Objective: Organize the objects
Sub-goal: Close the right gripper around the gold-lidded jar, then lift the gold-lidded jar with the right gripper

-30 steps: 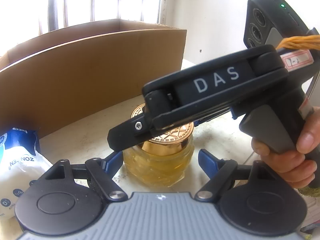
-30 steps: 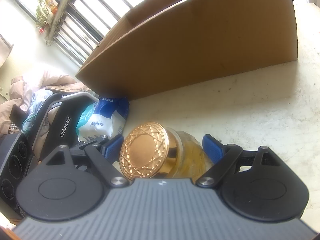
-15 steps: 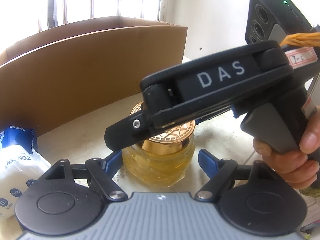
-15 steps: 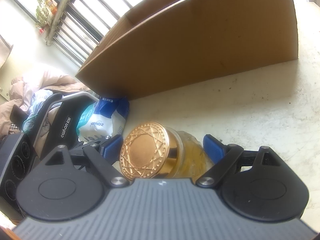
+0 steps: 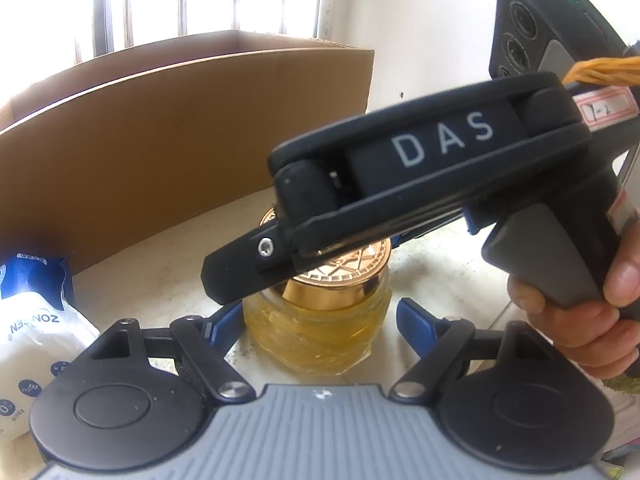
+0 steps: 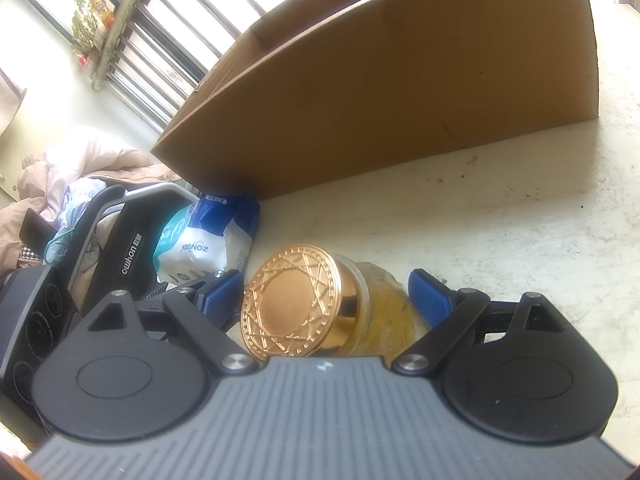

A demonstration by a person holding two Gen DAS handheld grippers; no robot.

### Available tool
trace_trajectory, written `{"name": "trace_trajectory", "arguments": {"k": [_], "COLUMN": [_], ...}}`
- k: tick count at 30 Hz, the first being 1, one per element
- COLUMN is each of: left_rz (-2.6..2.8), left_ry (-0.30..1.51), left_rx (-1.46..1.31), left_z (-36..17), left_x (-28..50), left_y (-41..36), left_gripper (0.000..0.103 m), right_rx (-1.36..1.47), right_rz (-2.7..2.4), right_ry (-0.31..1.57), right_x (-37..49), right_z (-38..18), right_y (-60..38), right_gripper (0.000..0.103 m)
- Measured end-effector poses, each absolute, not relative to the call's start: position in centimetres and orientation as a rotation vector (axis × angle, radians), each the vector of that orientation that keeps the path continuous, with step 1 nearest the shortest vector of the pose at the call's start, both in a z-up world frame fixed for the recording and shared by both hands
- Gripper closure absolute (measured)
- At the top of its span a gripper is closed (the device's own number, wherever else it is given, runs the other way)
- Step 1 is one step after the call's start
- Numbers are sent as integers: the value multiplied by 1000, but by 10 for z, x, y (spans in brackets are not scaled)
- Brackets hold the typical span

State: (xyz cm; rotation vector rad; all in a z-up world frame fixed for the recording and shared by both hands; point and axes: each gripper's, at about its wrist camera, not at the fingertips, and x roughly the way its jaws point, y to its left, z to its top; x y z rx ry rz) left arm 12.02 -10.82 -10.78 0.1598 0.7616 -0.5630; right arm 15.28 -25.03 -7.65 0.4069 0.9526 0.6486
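A glass jar (image 5: 320,332) of yellow contents with a gold patterned lid (image 5: 348,268) stands on the pale table. My left gripper (image 5: 320,316) is open around the jar's body: its left pad is at the glass and a thin gap shows at the right pad. My right gripper (image 6: 324,296) reaches in over the lid (image 6: 296,308) from the right, one black finger (image 5: 240,268) lying across it. Its jaws are opening, and the blue pads sit close beside the jar (image 6: 384,312) without pressing on it.
A large open cardboard box (image 5: 180,140) stands just behind the jar. A white and blue pouch (image 5: 28,320) lies at the left, against the box. A person's hand (image 5: 580,320) holds the right gripper's handle. Bare table (image 6: 520,220) stretches to the right.
The right gripper's pads have spread slightly away from the jar. The left gripper has edged a little closer to the jar. The jar has stayed put.
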Motion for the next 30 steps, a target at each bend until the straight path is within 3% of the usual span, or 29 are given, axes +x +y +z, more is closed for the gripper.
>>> {"name": "trace_trajectory", "arguments": {"k": [9, 23, 30], "left_rz": [-562, -551, -555], "left_ry": [745, 687, 682], "left_rx": [175, 235, 237], "left_z": [-110, -114, -116], "left_x": [115, 97, 90], "left_y": [-109, -113, -116], "left_gripper": [21, 22, 23], "right_rx": [382, 121, 67], "right_rz": [644, 578, 603], "right_ry": [955, 846, 880], "right_x": [152, 126, 130], "right_z": [-75, -53, -59], "right_y": [-247, -231, -222], "right_gripper": [12, 14, 28]}}
